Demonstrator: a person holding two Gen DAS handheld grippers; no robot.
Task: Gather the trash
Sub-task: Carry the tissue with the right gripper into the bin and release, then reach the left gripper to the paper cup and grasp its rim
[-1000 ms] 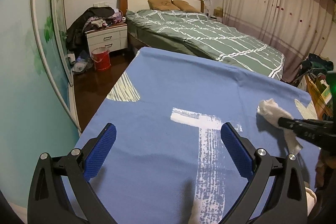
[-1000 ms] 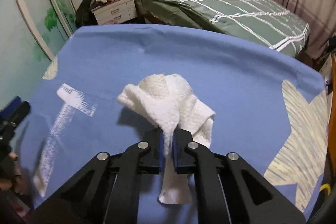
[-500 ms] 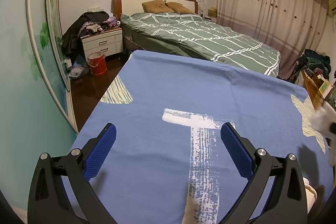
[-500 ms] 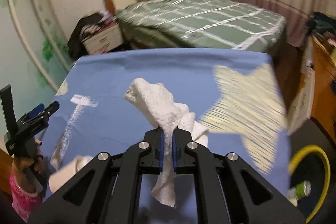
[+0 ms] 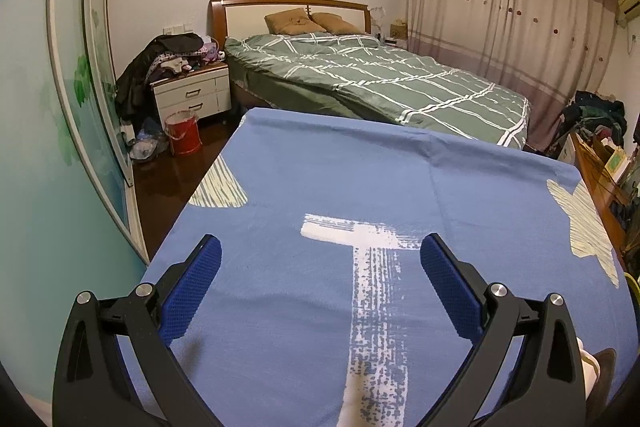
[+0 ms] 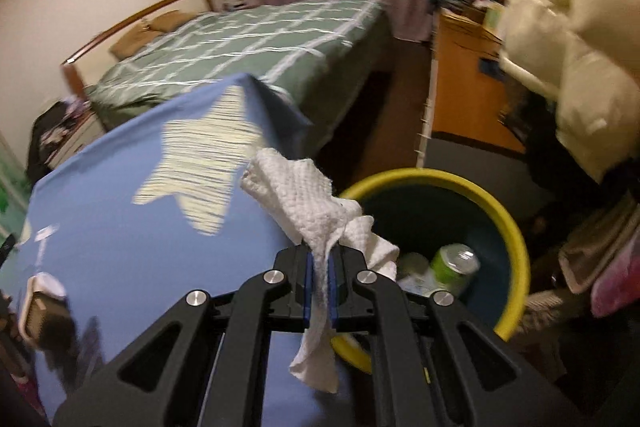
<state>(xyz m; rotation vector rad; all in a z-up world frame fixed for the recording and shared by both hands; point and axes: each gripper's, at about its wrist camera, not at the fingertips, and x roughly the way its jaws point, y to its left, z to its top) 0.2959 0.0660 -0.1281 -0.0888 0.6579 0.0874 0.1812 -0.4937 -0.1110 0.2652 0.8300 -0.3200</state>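
Note:
My right gripper (image 6: 320, 261) is shut on a crumpled white paper towel (image 6: 304, 195), which hangs above the right edge of the blue cloth-covered table (image 6: 120, 219). Just to its right on the floor stands a bin with a yellow rim (image 6: 516, 231); a green can (image 6: 456, 263) and pale scraps lie inside. My left gripper (image 5: 320, 267) hovers open over the blue cloth (image 5: 360, 179), with nothing between its blue pads (image 5: 192, 287).
A green checked bed (image 5: 380, 83) stands beyond the table, a white nightstand (image 5: 192, 99) and a red bucket (image 5: 184, 133) to its left. An orange desk (image 6: 464, 83) and a cream padded coat (image 6: 568, 27) crowd the floor around the bin.
My right gripper swung right with the towel, from over the middle of the cloth to the table's right edge beside the bin, and left the left wrist view. The left gripper stayed put.

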